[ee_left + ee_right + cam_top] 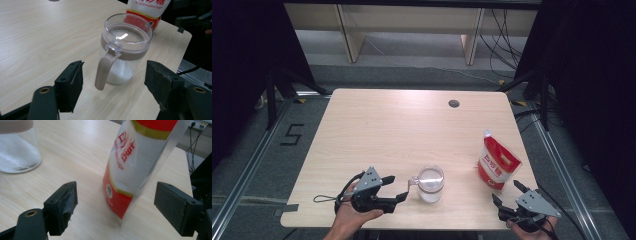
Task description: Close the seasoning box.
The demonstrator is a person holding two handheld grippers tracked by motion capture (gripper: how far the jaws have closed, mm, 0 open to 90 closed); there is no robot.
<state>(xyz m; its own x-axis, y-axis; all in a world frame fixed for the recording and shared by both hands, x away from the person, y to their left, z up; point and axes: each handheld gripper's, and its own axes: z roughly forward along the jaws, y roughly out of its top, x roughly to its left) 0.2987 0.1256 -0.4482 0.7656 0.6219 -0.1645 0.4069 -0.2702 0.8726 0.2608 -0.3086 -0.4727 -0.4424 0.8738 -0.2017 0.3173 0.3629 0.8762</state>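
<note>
Work in hand: a sugar jar (pixel 431 184) and a sugar pouch (pixel 497 164) stand on the table (pixel 402 130), each with a hand-held gripper close by; it reads as getting sugar from pouch to jar.
Done so far: the jar already holds a shallow layer of white sugar at its bottom, and its clear lid (pixel 126 35) sits shut over the brown collar.
Left to do: by my judgement nothing is gripped yet; the handle and the pouch both wait to be taken, and the lid would need lifting before any pouring.
Left hand-held gripper (pixel 396 188): jaws spread wide, nothing pressed between them; in the left gripper view the handle (pixel 104 70) hangs in the gap, clear of both pads.
Right hand-held gripper (pixel 509 192): jaws apart, empty; in the right gripper view the pouch stands between them and beyond, untouched.
Jar place: near the table's front edge, about the middle, just right of the left gripper and well apart from the pouch.
Jar axis: upright, long axis vertical, mouth up; the handle sticks out toward the left gripper, with the lid's clear tab (pixel 113 47) above it.
Pouch place: near the right front corner, just beyond the right gripper.
Pouch axis: standing on its base, tilted a little, white spout (pixel 486 133) at the top.
</note>
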